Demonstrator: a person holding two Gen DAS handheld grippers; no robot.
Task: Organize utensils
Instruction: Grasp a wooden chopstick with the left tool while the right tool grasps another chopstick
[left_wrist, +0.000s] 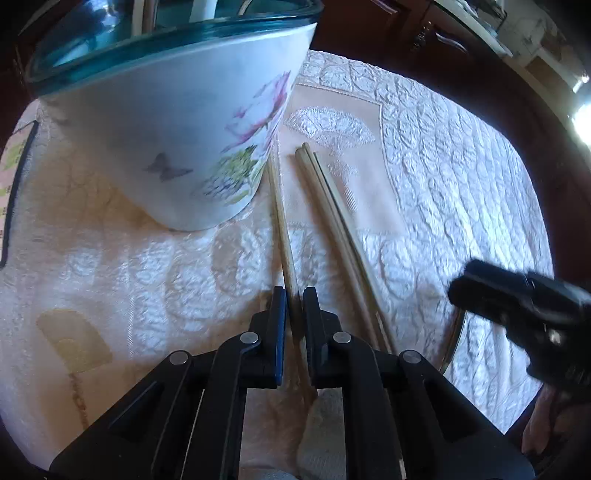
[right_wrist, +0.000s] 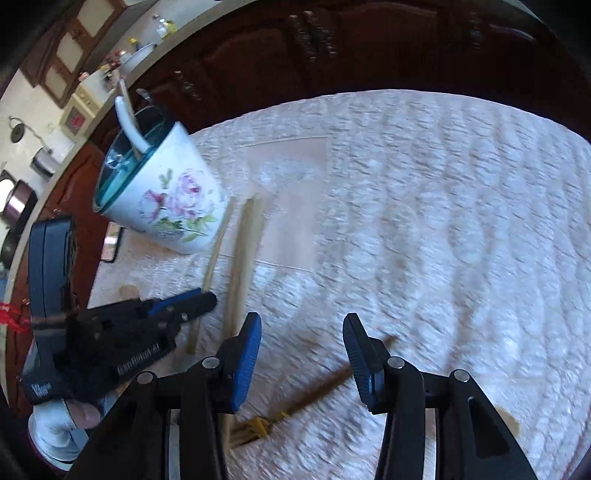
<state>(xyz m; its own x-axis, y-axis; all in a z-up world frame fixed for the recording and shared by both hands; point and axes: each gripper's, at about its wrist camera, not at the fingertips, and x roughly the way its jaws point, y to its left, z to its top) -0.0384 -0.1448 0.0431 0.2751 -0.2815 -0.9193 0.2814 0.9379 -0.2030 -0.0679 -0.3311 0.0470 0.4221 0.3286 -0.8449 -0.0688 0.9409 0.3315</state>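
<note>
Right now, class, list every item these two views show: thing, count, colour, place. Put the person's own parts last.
Cup: one, white with flowers and a blue-green rim, far left of cloth.
Spoon: one, white, standing in cup.
Single chopstick: one, pale wood, beside cup.
Chopstick pair: two, pale wood, lying right of the single one.
Fork: one, yellowish, near edge.
Tablecloth: one, white quilted.
Left claw: black, shut on single chopstick.
Right claw: black and blue, open above cloth.

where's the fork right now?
In the right wrist view the fork lies flat on the white tablecloth, low in frame between the open fingers of the right tool, just right of the paired chopsticks.
</note>
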